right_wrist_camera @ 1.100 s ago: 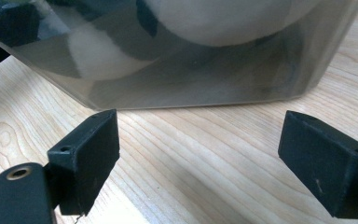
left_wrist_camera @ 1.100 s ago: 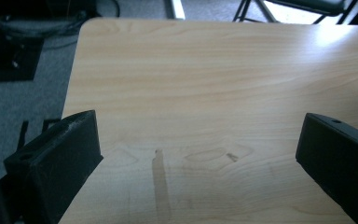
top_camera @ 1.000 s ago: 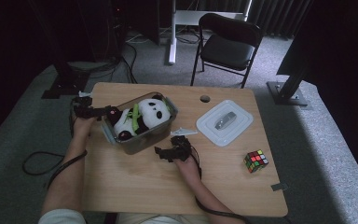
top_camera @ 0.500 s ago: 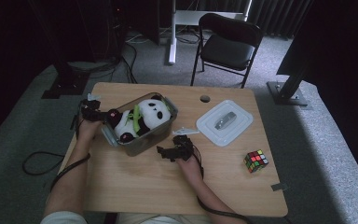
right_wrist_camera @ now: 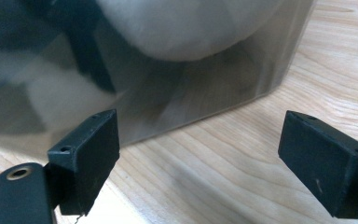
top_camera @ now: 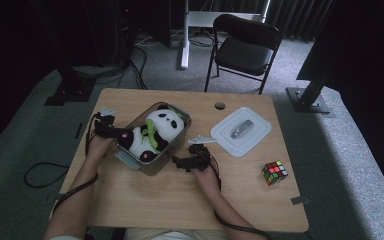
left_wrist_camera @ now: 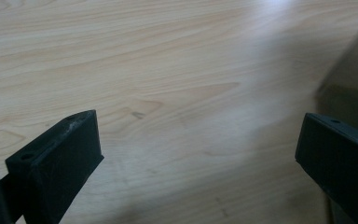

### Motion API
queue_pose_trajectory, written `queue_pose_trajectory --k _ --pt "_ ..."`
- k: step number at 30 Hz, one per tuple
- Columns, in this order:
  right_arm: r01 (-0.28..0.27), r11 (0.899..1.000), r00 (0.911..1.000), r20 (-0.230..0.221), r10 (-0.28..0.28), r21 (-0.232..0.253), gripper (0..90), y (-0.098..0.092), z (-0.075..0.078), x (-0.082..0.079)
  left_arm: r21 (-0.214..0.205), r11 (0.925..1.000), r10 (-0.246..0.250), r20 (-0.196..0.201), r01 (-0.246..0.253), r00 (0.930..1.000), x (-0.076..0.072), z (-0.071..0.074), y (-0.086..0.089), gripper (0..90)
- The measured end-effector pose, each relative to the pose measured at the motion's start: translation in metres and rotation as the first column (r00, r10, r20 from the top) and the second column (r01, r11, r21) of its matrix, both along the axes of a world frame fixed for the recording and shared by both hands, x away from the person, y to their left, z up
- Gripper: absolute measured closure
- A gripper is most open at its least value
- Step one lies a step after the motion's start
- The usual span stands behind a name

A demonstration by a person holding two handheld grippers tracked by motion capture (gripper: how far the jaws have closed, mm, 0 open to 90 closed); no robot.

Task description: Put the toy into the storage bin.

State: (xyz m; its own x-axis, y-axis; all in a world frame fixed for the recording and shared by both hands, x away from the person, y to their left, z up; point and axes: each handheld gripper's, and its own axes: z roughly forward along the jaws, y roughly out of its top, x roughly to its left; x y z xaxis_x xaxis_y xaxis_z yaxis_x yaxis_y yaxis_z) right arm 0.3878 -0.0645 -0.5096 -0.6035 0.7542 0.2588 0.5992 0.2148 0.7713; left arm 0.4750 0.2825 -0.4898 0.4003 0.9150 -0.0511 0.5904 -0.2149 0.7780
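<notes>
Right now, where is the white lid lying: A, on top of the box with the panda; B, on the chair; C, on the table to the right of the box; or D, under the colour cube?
C: the white lid lies flat on the table, right of the box that holds the toy panda, and apart from the colour cube.

Black-and-white panda (top_camera: pixel 156 132), white lid (top_camera: pixel 241 131), multicoloured cube (top_camera: pixel 274 172), pale wooden table (top_camera: pixel 180 200).
</notes>
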Motion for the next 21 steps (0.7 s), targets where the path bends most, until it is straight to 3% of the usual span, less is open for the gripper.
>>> queue_pose_trajectory --k 5,16,21 --pt "0.014 1.0 0.9999 0.0 -0.014 -0.008 12.1 -0.006 0.0 0.002 0.02 0.9996 -0.019 0.018 0.018 0.9997 -0.008 0.003 -0.007 0.9" --pt "0.051 0.998 0.9986 0.01 -0.051 -0.028 12.1 -0.026 0.002 0.005 -0.02 0.9966 -0.08 -0.004 0.08 0.9968 -0.018 0.0 -0.026 0.9" --pt "0.054 0.998 0.9985 0.01 -0.054 -0.023 13.2 -0.037 0.001 0.006 -0.011 0.9948 -0.101 -0.002 0.101 0.9948 -0.023 0.002 -0.038 0.9"
